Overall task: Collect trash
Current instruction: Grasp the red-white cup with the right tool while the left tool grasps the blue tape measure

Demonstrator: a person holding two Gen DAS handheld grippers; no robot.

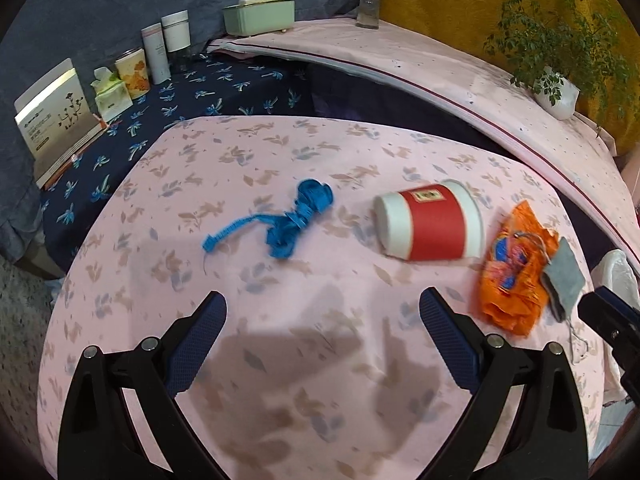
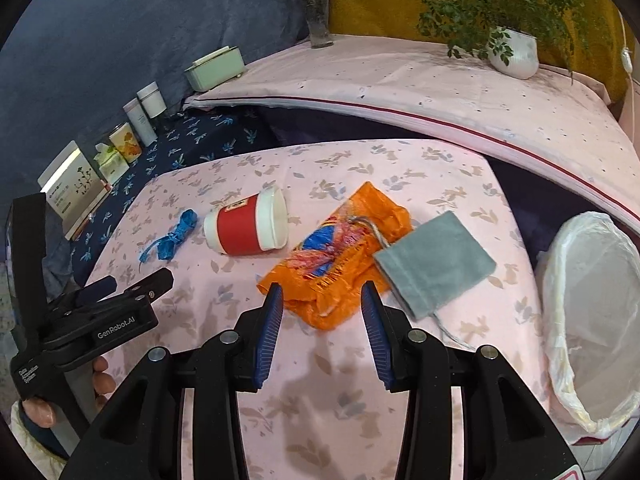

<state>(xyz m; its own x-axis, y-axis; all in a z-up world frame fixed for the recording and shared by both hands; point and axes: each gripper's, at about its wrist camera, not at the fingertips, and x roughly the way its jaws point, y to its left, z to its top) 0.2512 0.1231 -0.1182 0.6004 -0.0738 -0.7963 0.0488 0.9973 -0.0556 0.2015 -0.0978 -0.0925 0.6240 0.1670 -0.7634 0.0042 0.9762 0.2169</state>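
On the pink floral table lie a blue ribbon tangle, a red-and-white paper cup on its side, a crumpled orange wrapper and a grey drawstring pouch. My left gripper is open and empty, hovering short of the ribbon and cup. In the right wrist view, my right gripper is open, its fingertips at the near edge of the orange wrapper, not closed on it. The cup, ribbon and pouch lie around it.
A bin lined with a white bag stands at the table's right edge. Boxes and jars line a dark blue floral surface at left. A raised pink-covered surface behind holds a vase, a green box and a potted plant.
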